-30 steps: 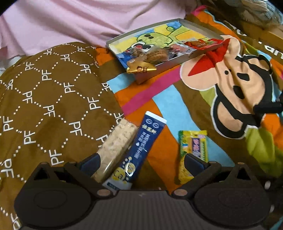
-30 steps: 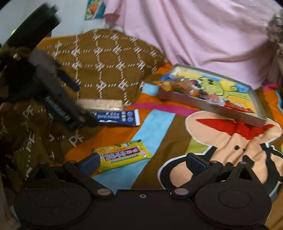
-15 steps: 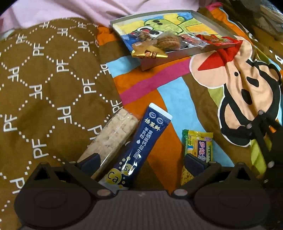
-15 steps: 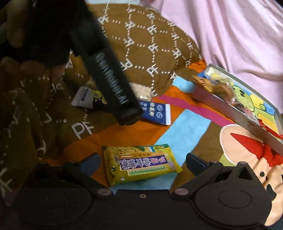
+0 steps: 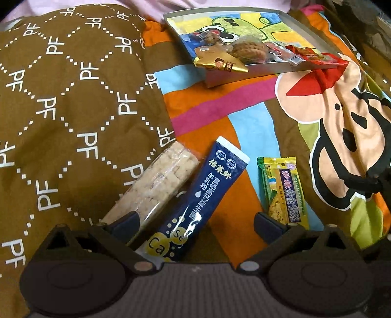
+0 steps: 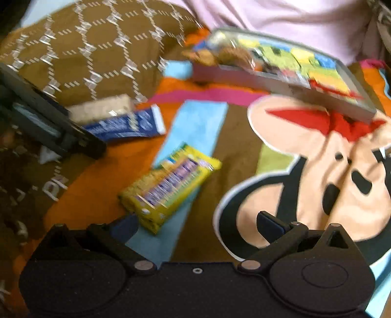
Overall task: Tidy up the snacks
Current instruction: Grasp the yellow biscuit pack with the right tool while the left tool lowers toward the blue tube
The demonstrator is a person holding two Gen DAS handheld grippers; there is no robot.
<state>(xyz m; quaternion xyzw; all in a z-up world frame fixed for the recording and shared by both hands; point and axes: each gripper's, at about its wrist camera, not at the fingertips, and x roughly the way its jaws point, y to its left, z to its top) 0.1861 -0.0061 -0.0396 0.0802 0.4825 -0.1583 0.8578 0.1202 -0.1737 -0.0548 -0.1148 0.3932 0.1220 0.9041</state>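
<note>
My left gripper point(image 5: 195, 226) is open low over the bedspread, with the dark blue sachet point(image 5: 195, 208) lying between its fingers. A clear-wrapped pale cereal bar point(image 5: 156, 186) lies under the left finger, and a yellow snack bar point(image 5: 284, 190) lies by the right finger. The shallow grey tray point(image 5: 246, 74) at the back holds several wrapped snacks, with a gold packet point(image 5: 220, 64) hanging over its rim. My right gripper point(image 6: 198, 225) is open; the yellow snack bar point(image 6: 168, 186) lies just ahead of its left finger. That view is blurred and shows the left gripper point(image 6: 80, 144) by the blue sachet point(image 6: 127, 124).
A brown quilt with white PF diamonds point(image 5: 68, 102) bulges on the left. A colourful cartoon monkey bedspread point(image 5: 337, 122) covers the rest. Pink fabric point(image 6: 281, 17) lies behind the tray point(image 6: 268, 80).
My left gripper moved forward, so the blue sachet and cereal bar sit larger between its fingers. The right gripper swung, shifting the yellow bar towards its left finger.
</note>
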